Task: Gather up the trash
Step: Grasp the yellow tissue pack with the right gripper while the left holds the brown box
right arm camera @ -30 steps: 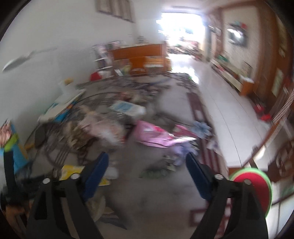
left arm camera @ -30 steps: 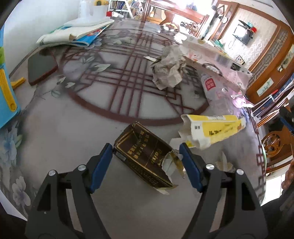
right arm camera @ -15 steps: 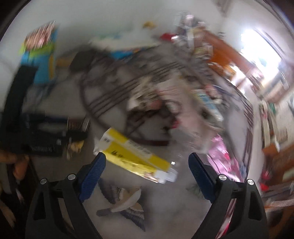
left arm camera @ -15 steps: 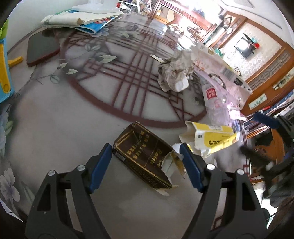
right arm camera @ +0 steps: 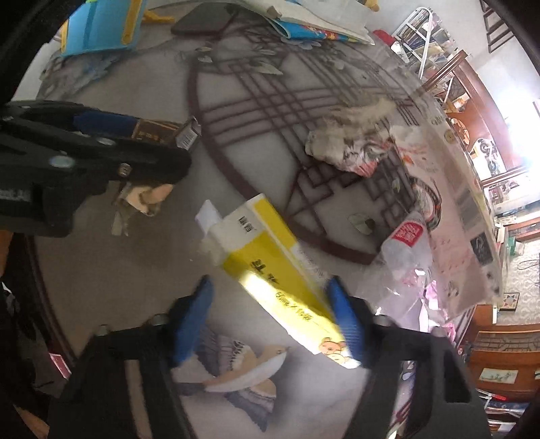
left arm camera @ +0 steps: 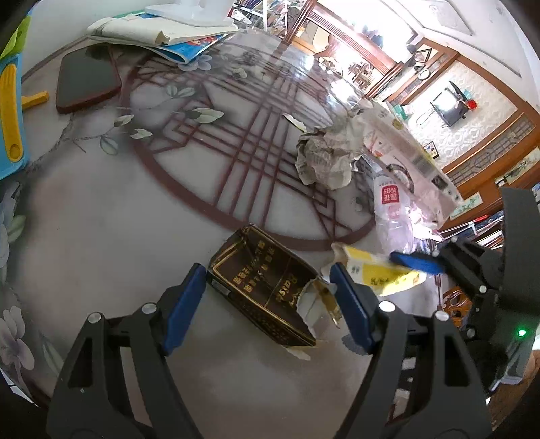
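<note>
The right claw (right arm camera: 273,320) is closing around the yellow box (right arm camera: 270,266) near the table (left arm camera: 101,236) edge, while the spread left claw (left arm camera: 268,293) straddles the brown box (left arm camera: 263,283).

Round table (left arm camera: 111,216), glass-topped, pale cloth with dark red lattice ring and leaf print. On it: torn dark brown box (left arm camera: 260,283); yellow and white carton (right arm camera: 270,270); crumpled newspaper wad (left arm camera: 324,158); clear plastic bag with red label (right arm camera: 405,243); dark phone (left arm camera: 86,81); stacked magazines (left arm camera: 168,37) at far edge; blue and yellow item (right arm camera: 101,27).
</note>
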